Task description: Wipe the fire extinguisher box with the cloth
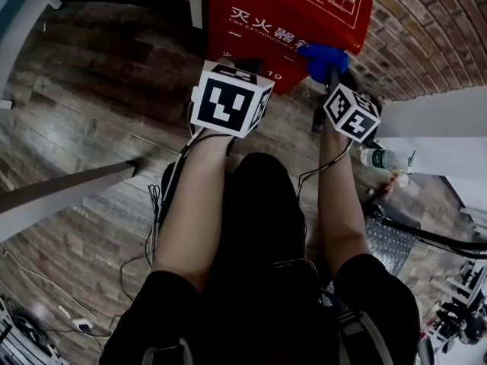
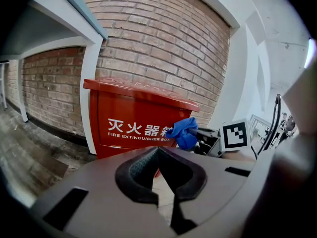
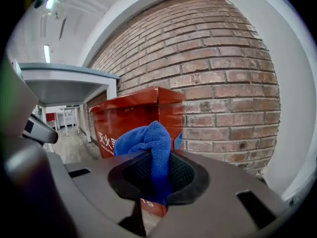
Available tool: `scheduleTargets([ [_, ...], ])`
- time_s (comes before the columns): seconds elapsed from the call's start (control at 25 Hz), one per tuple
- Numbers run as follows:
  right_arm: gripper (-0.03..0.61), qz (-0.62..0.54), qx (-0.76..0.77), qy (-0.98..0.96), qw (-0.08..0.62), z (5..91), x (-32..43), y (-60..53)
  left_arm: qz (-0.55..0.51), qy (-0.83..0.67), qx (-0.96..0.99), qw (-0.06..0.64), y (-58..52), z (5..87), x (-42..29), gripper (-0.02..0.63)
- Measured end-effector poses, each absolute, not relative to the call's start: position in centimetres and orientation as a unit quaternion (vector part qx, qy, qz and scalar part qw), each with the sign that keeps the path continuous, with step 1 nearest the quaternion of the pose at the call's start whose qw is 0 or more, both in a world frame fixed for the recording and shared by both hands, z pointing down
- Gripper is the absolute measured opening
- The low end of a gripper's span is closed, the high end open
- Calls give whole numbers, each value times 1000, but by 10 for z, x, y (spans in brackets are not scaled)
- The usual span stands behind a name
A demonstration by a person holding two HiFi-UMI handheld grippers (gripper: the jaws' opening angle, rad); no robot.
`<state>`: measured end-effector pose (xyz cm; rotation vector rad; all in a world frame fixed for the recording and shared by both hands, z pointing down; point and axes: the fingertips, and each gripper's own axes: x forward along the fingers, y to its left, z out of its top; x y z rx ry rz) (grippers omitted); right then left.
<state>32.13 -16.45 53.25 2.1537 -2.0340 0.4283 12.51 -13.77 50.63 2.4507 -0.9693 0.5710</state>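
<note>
Here, in the head view, a red metal fire extinguisher box with white lettering stands on a dark wood-plank floor against a red brick wall. The person's bare forearms reach toward it. The left gripper hangs before the box's front, apart from it. The right gripper holds a bunched blue microfibre cloth at the box's right front corner. A white pillar rises at the right, with a clear plastic bottle at its foot and a metal tread plate nearer the person. Thin cables trail over the planks at lower left.

In the left gripper view, the box stands upright at the foot of the brick wall, lid down, just beside a white post. The cloth sits over the right end of the lettered front, but whether it presses on the metal cannot be told. This gripper's own dark pads are drawn almost together. Only a thin slit of floor shows between them, and nothing is held.

In the right gripper view, the jaws are clenched on the cloth, which bulges up above the pads. Behind it are the box's corner and the brick wall, with plain white wall to the right. Strip lights glow on the ceiling at upper left.
</note>
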Motion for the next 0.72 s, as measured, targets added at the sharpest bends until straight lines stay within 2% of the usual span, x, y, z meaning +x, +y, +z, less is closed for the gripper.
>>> scheduleTargets([
  [0.4, 83, 165, 704, -683, 100, 572, 309, -175, 209, -355, 887, 209, -133, 496, 120, 8],
  [0.72, 83, 197, 689, -690, 99, 596, 285, -186, 229, -391, 867, 209, -115, 504, 68, 8],
])
